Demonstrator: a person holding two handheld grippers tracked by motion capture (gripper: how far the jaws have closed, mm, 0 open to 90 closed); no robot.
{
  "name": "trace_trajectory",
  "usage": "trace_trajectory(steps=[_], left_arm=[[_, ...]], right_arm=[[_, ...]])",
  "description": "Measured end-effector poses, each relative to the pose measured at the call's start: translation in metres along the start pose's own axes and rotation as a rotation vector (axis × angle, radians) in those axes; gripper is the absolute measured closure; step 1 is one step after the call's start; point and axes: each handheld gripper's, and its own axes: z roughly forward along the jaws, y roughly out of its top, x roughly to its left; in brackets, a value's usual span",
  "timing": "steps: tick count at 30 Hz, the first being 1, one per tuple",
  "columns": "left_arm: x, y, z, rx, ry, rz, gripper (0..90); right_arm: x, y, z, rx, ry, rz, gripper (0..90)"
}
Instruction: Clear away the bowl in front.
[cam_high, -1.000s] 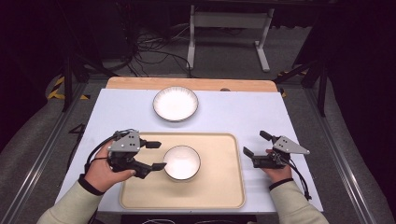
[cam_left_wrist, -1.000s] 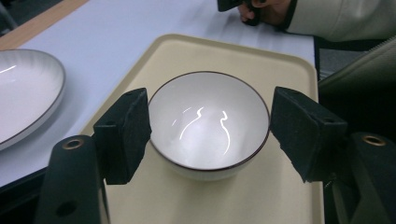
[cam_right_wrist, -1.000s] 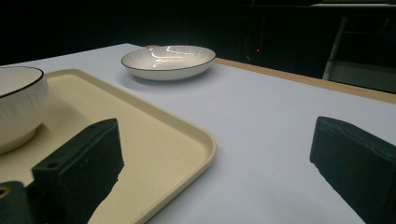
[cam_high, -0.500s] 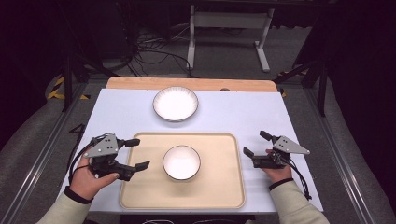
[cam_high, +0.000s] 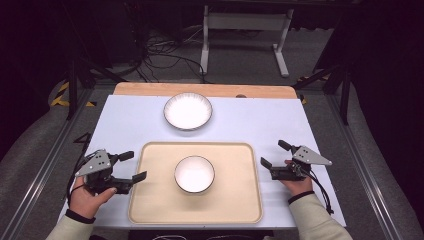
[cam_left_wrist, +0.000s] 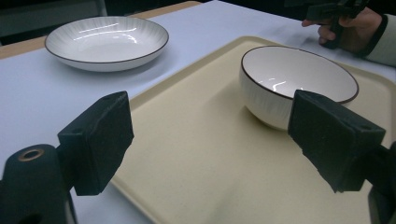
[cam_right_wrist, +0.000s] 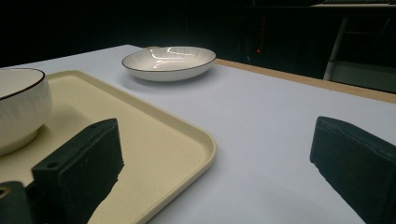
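A small white bowl (cam_high: 194, 173) with a dark rim stands in the middle of a cream tray (cam_high: 150, 200). A wider white plate (cam_high: 188, 111) lies on the table beyond the tray. My left gripper (cam_high: 130, 166) is open at the tray's left edge, apart from the bowl, nothing between its jaws. My right gripper (cam_high: 275, 154) is open just right of the tray, also empty. In the left gripper view the bowl (cam_left_wrist: 294, 84) sits ahead on the tray (cam_left_wrist: 201, 154), the plate (cam_left_wrist: 107, 42) farther off. The right gripper view has the tray corner (cam_right_wrist: 187, 140), bowl (cam_right_wrist: 18, 109) and plate (cam_right_wrist: 168, 62).
The white table surface (cam_high: 260, 125) has a wooden strip (cam_high: 205, 90) along its far edge. Beyond it, a metal stand (cam_high: 245, 30) and cables (cam_high: 160, 55) are on the dark floor. Bare table lies on both sides of the tray.
My left gripper has let go of the bowl and drawn back to the left, off the tray, jaws open. The bowl stays in the tray's middle. The right gripper has not moved.
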Motion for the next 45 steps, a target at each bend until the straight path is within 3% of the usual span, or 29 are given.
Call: trace_trajectory(steps=[17,19,26,37,43,45], left_arm=[[0.009,-0.026,-0.008,-0.017,0.025,-0.001,9.1],[0.010,-0.030,-0.009,-0.008,0.018,0.015,8.7],[0.013,-0.039,-0.010,0.008,-0.007,0.012,8.0],[0.014,-0.041,-0.009,0.014,-0.012,0.023,6.6],[0.015,-0.040,-0.006,0.054,-0.008,0.026,1.0],[0.015,-0.040,-0.006,0.055,0.002,0.002,1.0]], right_arm=[[0.000,0.000,0.000,-0.002,0.003,-0.003,2.7],[0.000,0.000,0.000,-0.002,0.003,-0.002,2.7],[0.000,0.000,0.000,-0.002,0.002,-0.004,2.7],[0.000,0.000,0.000,-0.002,0.003,-0.005,2.7],[0.001,0.000,0.000,-0.003,0.003,-0.006,2.7],[0.001,0.000,0.000,-0.002,0.002,-0.006,2.7]])
